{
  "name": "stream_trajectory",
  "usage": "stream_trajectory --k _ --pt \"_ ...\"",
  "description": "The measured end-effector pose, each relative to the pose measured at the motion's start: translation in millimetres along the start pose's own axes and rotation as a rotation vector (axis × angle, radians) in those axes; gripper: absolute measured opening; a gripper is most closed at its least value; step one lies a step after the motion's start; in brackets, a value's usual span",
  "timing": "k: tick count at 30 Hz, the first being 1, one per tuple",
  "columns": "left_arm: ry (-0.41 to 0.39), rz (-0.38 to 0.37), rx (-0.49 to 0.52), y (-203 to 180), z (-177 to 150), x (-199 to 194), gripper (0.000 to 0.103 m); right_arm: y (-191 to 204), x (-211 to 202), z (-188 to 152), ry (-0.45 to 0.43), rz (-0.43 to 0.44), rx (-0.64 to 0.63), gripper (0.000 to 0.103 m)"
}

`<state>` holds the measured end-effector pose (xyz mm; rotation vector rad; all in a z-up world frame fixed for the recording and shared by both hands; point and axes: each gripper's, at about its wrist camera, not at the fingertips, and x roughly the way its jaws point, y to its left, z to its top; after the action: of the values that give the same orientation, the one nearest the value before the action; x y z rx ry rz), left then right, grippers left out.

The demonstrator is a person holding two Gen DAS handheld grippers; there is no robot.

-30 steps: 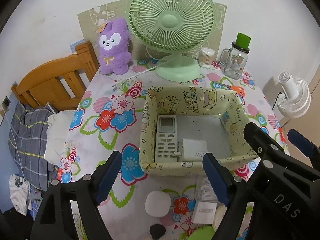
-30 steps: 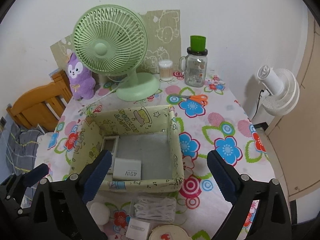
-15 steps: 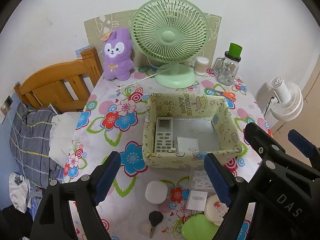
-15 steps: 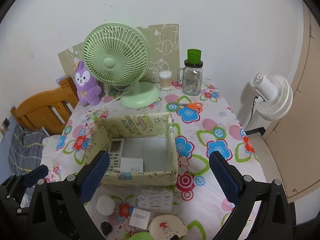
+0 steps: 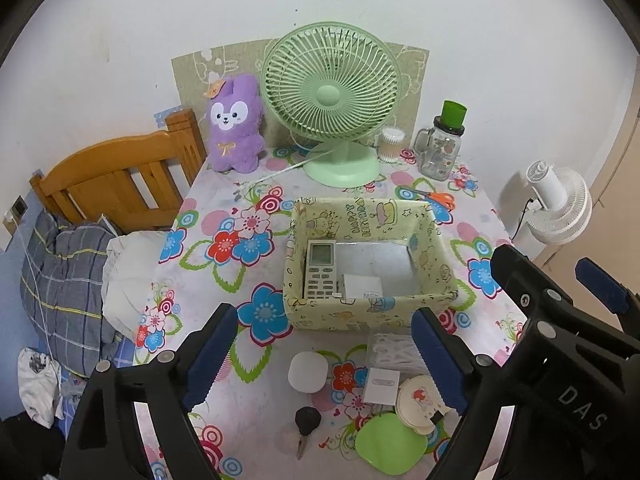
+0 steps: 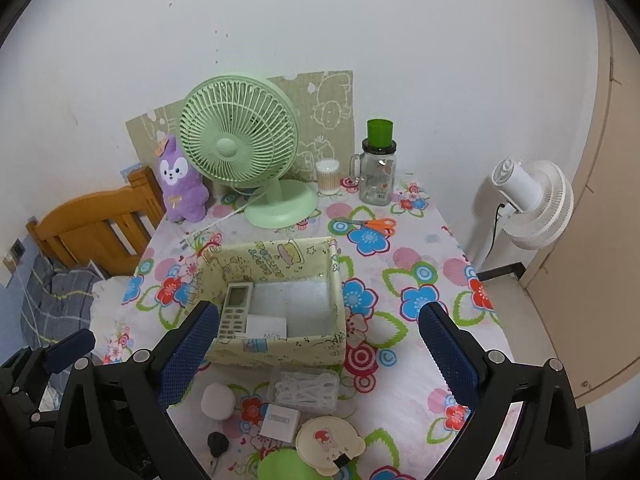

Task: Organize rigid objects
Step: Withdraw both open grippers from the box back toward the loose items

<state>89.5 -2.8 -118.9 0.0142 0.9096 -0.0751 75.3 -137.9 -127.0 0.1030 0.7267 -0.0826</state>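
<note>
Two items boxed, six loose

Storage box [image 5: 370,312]: remote control [image 5: 320,270], white charger [image 5: 362,286] inside. Near table edge: white puck [image 5: 309,372], clear case [image 5: 390,350], small white box [image 5: 381,385], round card [image 5: 418,398], green lid [image 5: 388,448], black key [image 5: 307,422], partly cut off. Left gripper [image 5: 324,354]: opening wide, empty. Right gripper [image 6: 318,350]: wide, empty.

Remote [image 6: 236,312] and charger [image 6: 267,327] inside box [image 6: 280,350]

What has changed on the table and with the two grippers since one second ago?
Both grippers, left gripper and right gripper, drew back and up from the box, so more table shows. The left fingers are opening; nothing was taken or let go. The remote and white charger stayed inside the box.
</note>
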Motion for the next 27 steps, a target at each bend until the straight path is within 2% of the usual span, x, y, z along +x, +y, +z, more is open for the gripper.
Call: stream_trajectory --k 15,27 --pt "-0.019 -0.008 0.009 1 -16 -21 0.097 1 -27 -12 -0.013 -0.003 -0.031 0.103" --pt "0.025 -0.021 -0.01 6 -33 -6 0.098 2 -24 -33 -0.027 0.037 -0.043 0.103"
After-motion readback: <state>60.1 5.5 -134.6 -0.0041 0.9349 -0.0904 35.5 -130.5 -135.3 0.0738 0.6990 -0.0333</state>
